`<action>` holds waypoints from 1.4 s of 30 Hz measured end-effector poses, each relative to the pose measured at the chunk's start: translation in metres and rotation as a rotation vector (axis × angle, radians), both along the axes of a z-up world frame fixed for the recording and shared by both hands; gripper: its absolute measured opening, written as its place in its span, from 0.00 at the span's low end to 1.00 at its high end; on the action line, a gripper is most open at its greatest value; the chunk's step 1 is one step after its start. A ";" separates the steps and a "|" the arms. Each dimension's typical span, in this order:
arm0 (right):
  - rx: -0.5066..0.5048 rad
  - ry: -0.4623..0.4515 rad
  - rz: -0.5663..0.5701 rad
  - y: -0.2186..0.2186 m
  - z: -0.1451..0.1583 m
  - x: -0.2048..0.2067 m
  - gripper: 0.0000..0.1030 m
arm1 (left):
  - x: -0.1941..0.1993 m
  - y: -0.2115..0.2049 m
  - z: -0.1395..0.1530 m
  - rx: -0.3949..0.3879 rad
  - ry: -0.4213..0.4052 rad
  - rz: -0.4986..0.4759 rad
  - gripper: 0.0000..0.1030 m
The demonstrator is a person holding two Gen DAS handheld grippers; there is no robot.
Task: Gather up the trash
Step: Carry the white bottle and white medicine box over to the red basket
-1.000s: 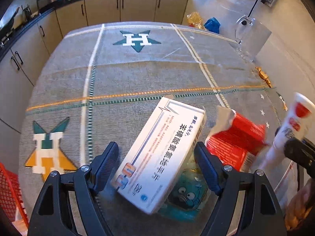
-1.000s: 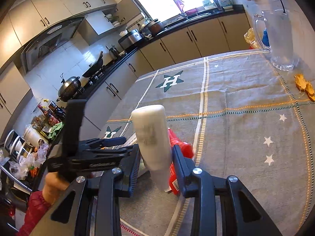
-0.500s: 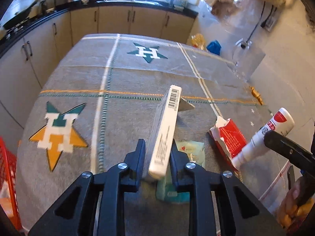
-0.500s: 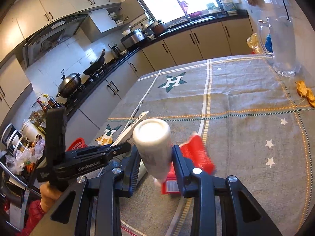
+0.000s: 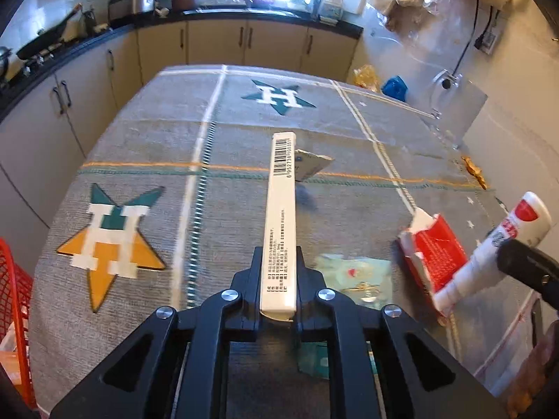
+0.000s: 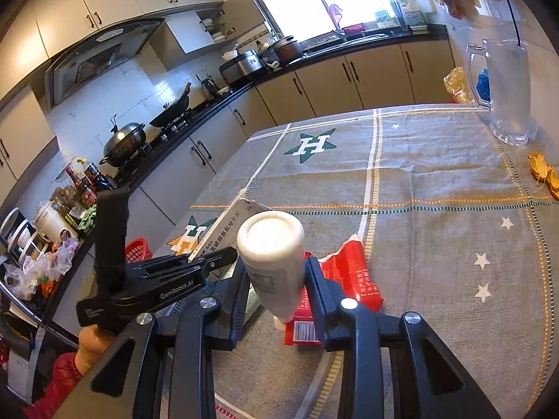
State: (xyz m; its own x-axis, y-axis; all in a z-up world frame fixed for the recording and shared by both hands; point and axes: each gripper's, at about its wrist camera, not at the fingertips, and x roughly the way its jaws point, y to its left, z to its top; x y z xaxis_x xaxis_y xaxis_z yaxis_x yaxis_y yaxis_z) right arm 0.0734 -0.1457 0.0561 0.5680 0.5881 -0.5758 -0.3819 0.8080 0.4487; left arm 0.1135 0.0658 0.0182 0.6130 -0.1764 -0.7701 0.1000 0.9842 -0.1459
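My left gripper (image 5: 279,269) is shut on a flat white medicine box (image 5: 281,216), held on edge above the table with the barcode end pointing away. My right gripper (image 6: 276,279) is shut on a white tube with a red label (image 6: 270,255), lifted off the cloth; the tube also shows in the left wrist view (image 5: 496,248). A torn red packet (image 5: 433,248) and a light green wrapper (image 5: 353,272) lie on the grey tablecloth between the grippers. The left gripper and box appear in the right wrist view (image 6: 223,234).
A red basket (image 5: 14,300) stands off the table's left edge. A clear glass jug (image 6: 506,90) stands at the far right corner, with orange peel scraps (image 6: 545,171) near it. Kitchen cabinets and a stove line the far and left sides.
My left gripper closed on the medicine box, turned it onto its edge and lifted it. My right gripper raised the tube off the table.
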 end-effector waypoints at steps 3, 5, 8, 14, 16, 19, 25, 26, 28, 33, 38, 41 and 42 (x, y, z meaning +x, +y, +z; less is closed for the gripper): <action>0.005 -0.014 0.006 0.002 0.001 -0.005 0.34 | -0.004 0.006 0.004 -0.009 -0.041 0.022 0.12; 0.006 -0.020 0.012 0.005 0.003 -0.007 0.34 | -0.008 0.008 0.010 0.008 -0.085 0.038 0.12; 0.005 -0.032 0.017 0.007 0.003 -0.010 0.34 | -0.015 0.007 0.017 0.026 -0.145 0.045 0.12; -0.008 -0.042 0.025 0.015 0.002 -0.012 0.34 | -0.023 0.005 0.024 0.059 -0.198 0.057 0.12; -0.014 -0.044 0.026 0.016 0.001 -0.012 0.34 | -0.025 0.006 0.027 0.066 -0.210 0.070 0.12; -0.018 -0.039 0.023 0.016 -0.001 -0.010 0.34 | -0.030 0.004 0.030 0.106 -0.239 0.097 0.12; -0.025 -0.028 0.025 0.019 -0.004 -0.007 0.34 | -0.034 0.004 0.032 0.135 -0.257 0.110 0.12; -0.025 -0.027 0.026 0.019 -0.004 -0.006 0.34 | -0.034 0.004 0.033 0.144 -0.260 0.112 0.12; -0.021 -0.028 0.027 0.018 -0.004 -0.007 0.34 | -0.034 0.001 0.032 0.160 -0.262 0.109 0.12; -0.018 -0.040 0.025 0.017 -0.002 -0.008 0.34 | -0.034 -0.001 0.032 0.173 -0.260 0.112 0.12; -0.035 -0.051 0.005 0.015 -0.001 -0.009 0.34 | -0.034 0.001 0.037 0.192 -0.262 0.147 0.12; -0.023 -0.042 -0.007 0.011 0.000 -0.007 0.34 | -0.037 0.002 0.044 0.190 -0.268 0.159 0.12; -0.019 -0.043 -0.011 0.009 0.001 -0.008 0.34 | -0.040 0.001 0.047 0.195 -0.272 0.161 0.12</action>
State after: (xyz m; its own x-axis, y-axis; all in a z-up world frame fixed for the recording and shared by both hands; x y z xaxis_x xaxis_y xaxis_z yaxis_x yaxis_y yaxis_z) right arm 0.0656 -0.1363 0.0576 0.5986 0.5714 -0.5615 -0.3918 0.8202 0.4170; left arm 0.0737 0.0672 0.0648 0.8078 0.0724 -0.5851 -0.0487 0.9972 0.0562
